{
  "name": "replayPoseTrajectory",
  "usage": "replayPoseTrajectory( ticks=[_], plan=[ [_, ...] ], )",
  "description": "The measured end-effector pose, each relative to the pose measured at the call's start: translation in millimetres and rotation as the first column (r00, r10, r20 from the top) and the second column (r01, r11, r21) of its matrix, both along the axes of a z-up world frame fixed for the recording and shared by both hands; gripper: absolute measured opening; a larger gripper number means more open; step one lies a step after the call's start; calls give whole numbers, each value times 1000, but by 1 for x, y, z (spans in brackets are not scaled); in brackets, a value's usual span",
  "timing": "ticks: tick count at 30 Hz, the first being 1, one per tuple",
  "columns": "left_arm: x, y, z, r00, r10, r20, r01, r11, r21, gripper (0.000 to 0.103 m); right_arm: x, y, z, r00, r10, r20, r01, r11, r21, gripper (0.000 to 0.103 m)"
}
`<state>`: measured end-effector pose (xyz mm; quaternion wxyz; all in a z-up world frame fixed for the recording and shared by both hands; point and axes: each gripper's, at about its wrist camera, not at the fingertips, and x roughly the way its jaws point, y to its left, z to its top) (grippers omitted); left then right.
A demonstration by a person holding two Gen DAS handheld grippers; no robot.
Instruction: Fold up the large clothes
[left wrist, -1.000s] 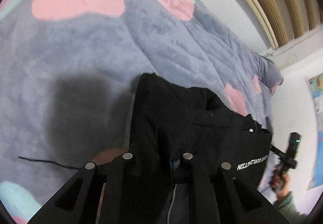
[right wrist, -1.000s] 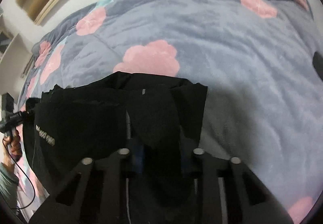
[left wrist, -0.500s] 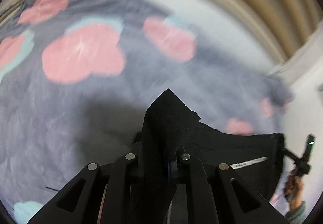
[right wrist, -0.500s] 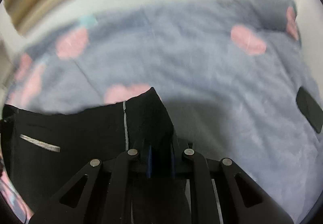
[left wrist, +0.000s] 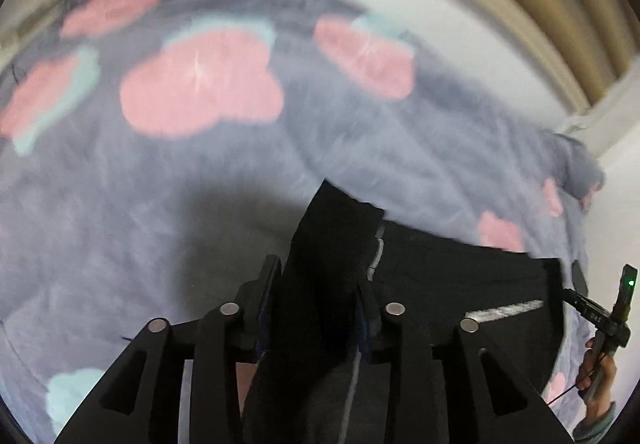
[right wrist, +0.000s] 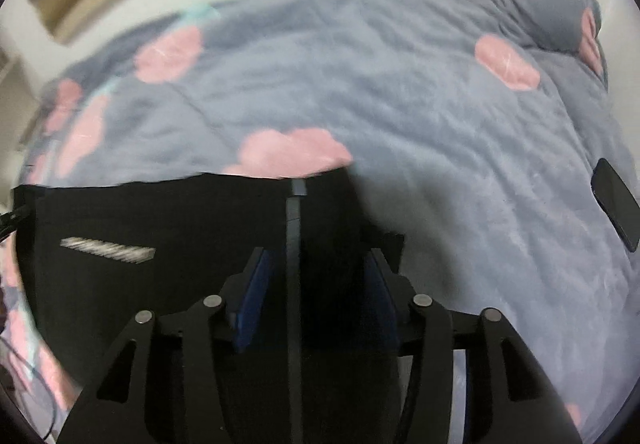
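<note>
A black garment (left wrist: 460, 276) with a white printed strip (left wrist: 504, 310) hangs stretched between both grippers above a grey bedspread (left wrist: 120, 203) with pink clouds. My left gripper (left wrist: 318, 272) points down; its jaws are opening, and a bunched corner of the black cloth stands between the fingers. In the right wrist view the garment (right wrist: 160, 211) spreads to the left. My right gripper (right wrist: 316, 260) is also opening, its blue pads apart, with a fold and its grey stripe (right wrist: 294, 211) between them. The picture is blurred.
A dark phone (right wrist: 614, 199) lies on the bedspread (right wrist: 440, 123) at the right. A white wall and wooden slats (left wrist: 540, 3) run behind the bed. A person's hand (left wrist: 598, 368) holds the other gripper's handle at the lower right of the left wrist view.
Both grippers rose with the black garment, lifting it off the bedspread and pulling it taut. Both pairs of jaws, pinched on the cloth half a second ago, now stand apart.
</note>
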<state>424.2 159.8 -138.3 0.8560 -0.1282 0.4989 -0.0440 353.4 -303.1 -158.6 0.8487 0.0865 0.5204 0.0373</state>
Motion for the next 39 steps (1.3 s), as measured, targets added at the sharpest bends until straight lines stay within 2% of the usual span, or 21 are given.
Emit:
replayPoseTrajectory(
  ticks=[3, 5, 7, 8, 9, 11, 13, 15, 18, 20, 23, 25, 27, 28, 29, 31, 35, 39],
  plan=[
    [-37, -24, 29, 995, -62, 80, 66, 997, -49, 46, -34, 18, 19, 999, 37, 21, -38, 997, 64, 54],
    [-62, -40, 32, 990, -101, 101, 108, 991, -72, 58, -49, 35, 18, 998, 62, 13, -63, 997, 51, 54],
    [-83, -63, 15, 982, -168, 80, 177, 978, -108, 58, -61, 62, 3, 993, 119, -20, -118, 992, 37, 54],
    [-88, -76, -1, 980, -196, 41, 200, 974, -110, 58, -62, 72, -6, 990, 133, -41, -132, 991, 22, 54],
    [-90, -86, -16, 978, -208, 0, 207, 974, -98, 58, -63, 84, -23, 987, 138, -84, -139, 990, -5, 54],
    [-94, -100, -49, 978, -194, -78, 192, 981, -26, 58, -64, 95, -50, 980, 133, -145, -136, 991, -10, 54],
    [-96, -106, -73, 976, -195, -94, 197, 980, 8, 60, -62, 99, -75, 975, 123, -183, -127, 992, -8, 56],
    [-91, -100, -92, 976, -178, -128, 175, 984, -32, 61, -59, 97, -91, 975, 118, -191, -118, 993, 15, 56],
    [-80, -84, -105, 981, -136, -142, 118, 985, -129, 62, -58, 95, -95, 977, 107, -185, -104, 994, 28, 56],
    [-78, -78, -100, 981, -132, -143, 110, 982, -154, 62, -59, 94, -91, 975, 117, -189, -115, 993, 26, 56],
    [-84, -71, -90, 980, -150, -130, 129, 979, -159, 62, -66, 80, -76, 977, 112, -183, -99, 992, 80, 57],
    [-90, -58, -72, 984, -142, -104, 125, 980, -154, 62, -74, 59, -60, 988, 75, -138, -59, 991, 116, 57],
    [-96, -41, -54, 990, -137, -46, 127, 977, -173, 62, -84, 32, -44, 996, 1, -84, 9, 993, 119, 67],
    [-99, -31, -43, 992, -128, -20, 122, 977, -172, 63, -85, 21, -41, 997, -27, -69, 35, 993, 115, 76],
    [-101, -24, -36, 993, -119, -9, 116, 980, -163, 63, -88, 7, -35, 996, -71, -45, 76, 991, 109, 80],
    [-100, -6, -25, 995, -96, 0, 95, 987, -127, 66, -92, -18, -29, 990, -137, -17, 138, 985, 107, 84],
    [-98, 22, -25, 999, -38, -21, 36, 995, -90, 67, -85, -51, -36, 980, -192, -60, 198, 972, 127, 84],
    [-87, 33, -41, 998, 5, -62, -13, 992, -129, 67, -73, -51, -49, 982, -167, -92, 179, 974, 141, 84]
  ],
)
